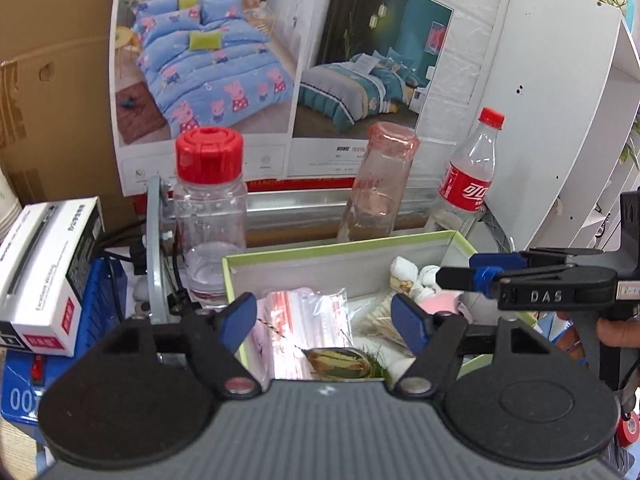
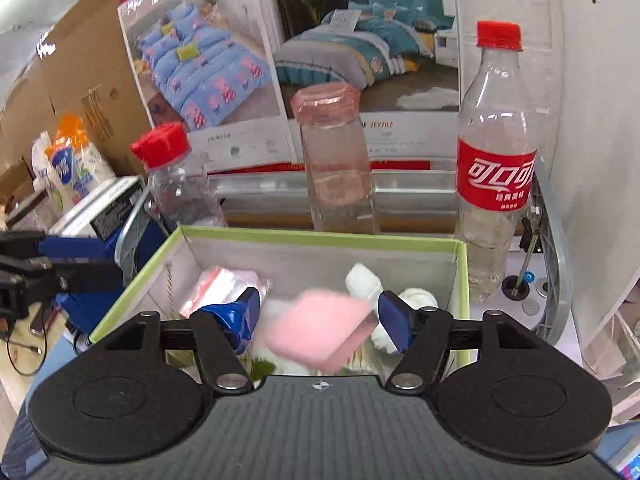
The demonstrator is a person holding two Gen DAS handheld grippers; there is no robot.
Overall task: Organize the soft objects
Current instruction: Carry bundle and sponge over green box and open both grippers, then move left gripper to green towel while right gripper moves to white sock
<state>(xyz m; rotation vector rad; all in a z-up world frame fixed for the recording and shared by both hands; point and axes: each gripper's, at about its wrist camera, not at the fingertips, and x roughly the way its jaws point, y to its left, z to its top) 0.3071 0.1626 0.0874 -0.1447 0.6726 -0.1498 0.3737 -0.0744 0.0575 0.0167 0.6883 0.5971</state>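
Right wrist view: our right gripper [image 2: 316, 316] hangs spread over the box [image 2: 464, 276], the pink sponge [image 2: 316, 328] blurred between its fingers – dropping in, we judge. Left gripper [image 1: 324, 316] gapes empty; bag [image 1: 308, 312] and white toy [image 2: 364, 280] already inside, so little seems left.

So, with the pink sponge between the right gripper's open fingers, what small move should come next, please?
Probably lift the right gripper clear of the green-rimmed box. Its jaws stand wide open and the blurred pink sponge seems already released above the box's contents, so nothing is left to hold.
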